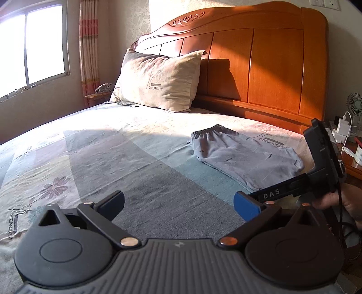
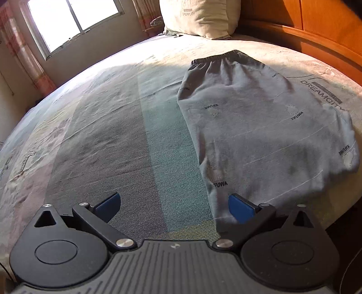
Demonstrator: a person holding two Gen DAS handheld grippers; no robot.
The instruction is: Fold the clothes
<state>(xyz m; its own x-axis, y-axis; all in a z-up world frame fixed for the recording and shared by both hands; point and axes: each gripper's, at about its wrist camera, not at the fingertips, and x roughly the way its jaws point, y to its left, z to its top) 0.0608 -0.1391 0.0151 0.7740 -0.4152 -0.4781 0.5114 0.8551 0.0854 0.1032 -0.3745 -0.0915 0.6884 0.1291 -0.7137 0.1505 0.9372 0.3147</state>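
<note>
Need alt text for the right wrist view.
Grey trousers lie flat on a patterned bedsheet, waistband toward the pillow. The open right gripper hovers at their near end, gripping nothing. A sunlit window is upper left.

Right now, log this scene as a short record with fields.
surface: bed sheet
garment: grey pants, lying flat, waistband toward the pillow
left gripper: open, empty, above the sheet
right gripper: open, empty, near the pants' lower end
backdrop: wooden headboard, window
</note>
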